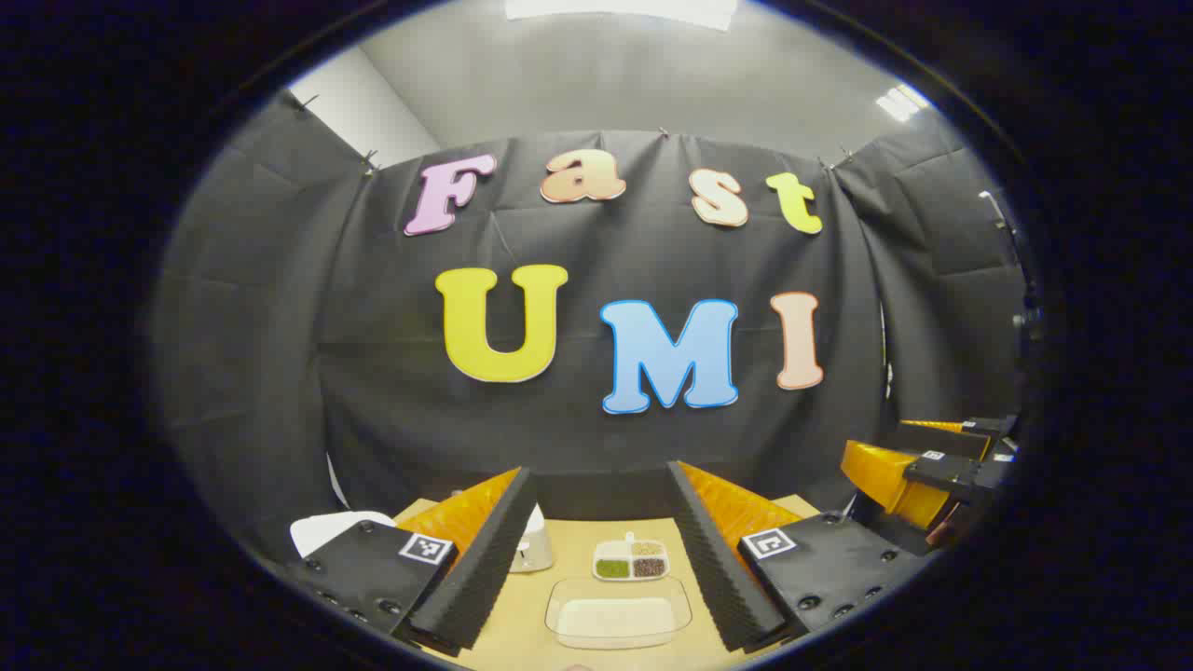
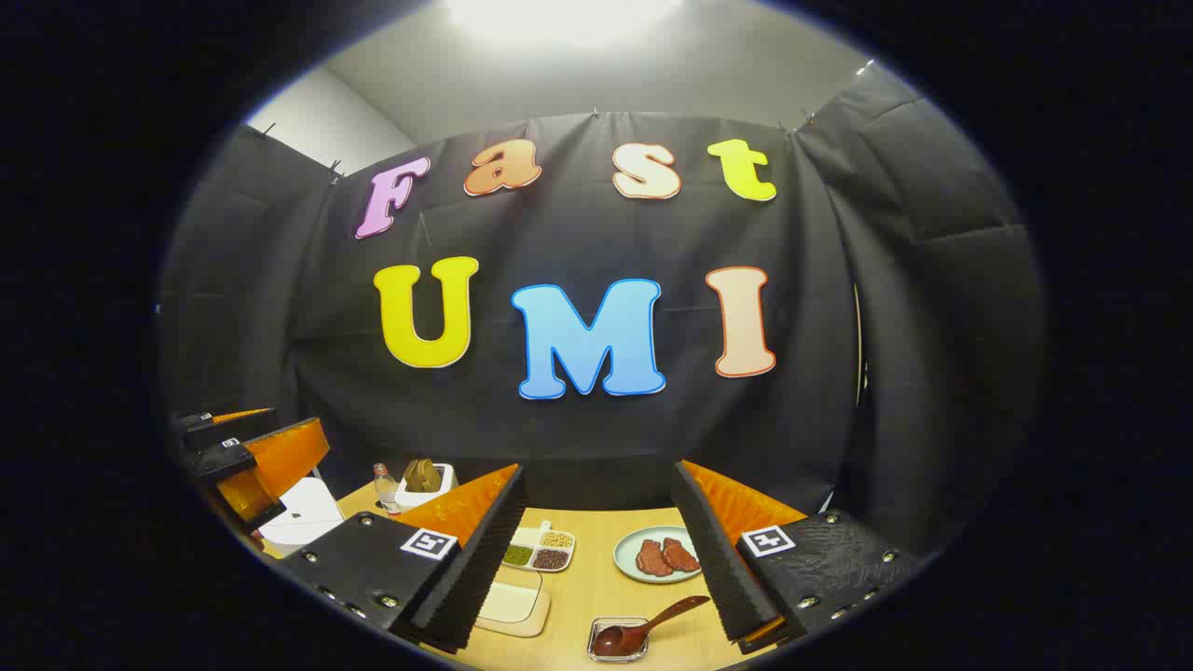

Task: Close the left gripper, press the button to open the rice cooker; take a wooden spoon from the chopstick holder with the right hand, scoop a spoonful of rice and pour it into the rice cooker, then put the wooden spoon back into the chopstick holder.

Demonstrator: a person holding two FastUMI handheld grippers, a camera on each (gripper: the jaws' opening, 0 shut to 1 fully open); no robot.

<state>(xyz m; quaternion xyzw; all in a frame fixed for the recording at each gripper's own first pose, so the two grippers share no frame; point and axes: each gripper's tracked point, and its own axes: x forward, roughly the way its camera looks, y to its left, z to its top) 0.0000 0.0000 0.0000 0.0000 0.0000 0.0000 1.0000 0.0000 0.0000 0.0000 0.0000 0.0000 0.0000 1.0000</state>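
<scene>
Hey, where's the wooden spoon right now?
In the right gripper view, the wooden spoon lies low on the table, bowl resting in a small clear dish, just below the plate of meat.

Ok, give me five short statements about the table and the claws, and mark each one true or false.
1. The right claw is shut on the dark wooden spoon. False: its jaws stand wide apart and the spoon rests in a small clear dish.
2. The left claw is open. True.
3. The pale green round plate holds two pieces of red meat. True.
4. The clear rectangular tray holds green beans. False: its contents are white.
5. The white divided grain dish sits beyond that tray in the left gripper view. True.
</scene>
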